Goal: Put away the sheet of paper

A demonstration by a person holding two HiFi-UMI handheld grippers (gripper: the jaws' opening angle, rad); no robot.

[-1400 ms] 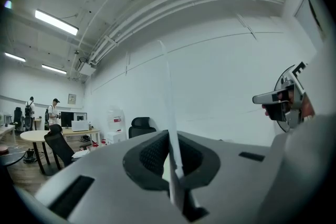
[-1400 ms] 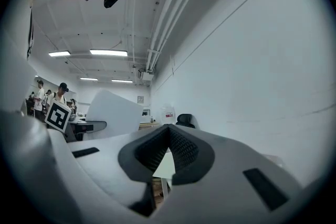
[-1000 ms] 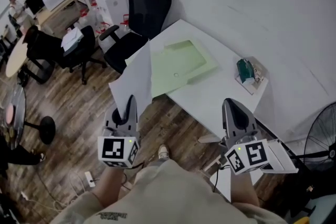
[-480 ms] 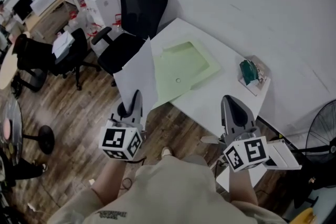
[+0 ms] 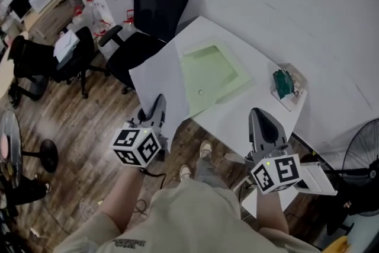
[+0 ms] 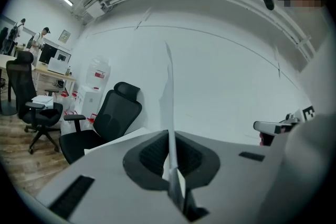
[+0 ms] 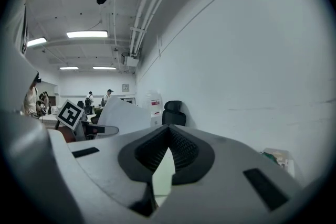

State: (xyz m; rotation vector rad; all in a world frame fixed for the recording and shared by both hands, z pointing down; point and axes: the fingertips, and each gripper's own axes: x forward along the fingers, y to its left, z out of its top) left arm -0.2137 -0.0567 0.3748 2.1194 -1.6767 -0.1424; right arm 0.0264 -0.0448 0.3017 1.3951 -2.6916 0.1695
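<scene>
In the head view, the left gripper [image 5: 157,108] held a white sheet of paper [image 5: 163,75] by its lower edge, raised beside the near-left edge of the white table [image 5: 251,111]. A pale green flat folder [image 5: 216,71] lay on that table. The right gripper [image 5: 261,118] hung near the table's front edge.

In the left gripper view, the jaws were clamped on the sheet [image 6: 168,86], seen edge-on.

In the right gripper view, the jaw tips met with nothing between them.

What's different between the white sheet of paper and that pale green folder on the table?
The sheet of paper is white; the folder is pale green. The sheet is up in the air, pinched by the left gripper; the folder lies open and flat on the table. The sheet is one thin leaf; the folder has raised sides. Both are roughly rectangular.
</scene>
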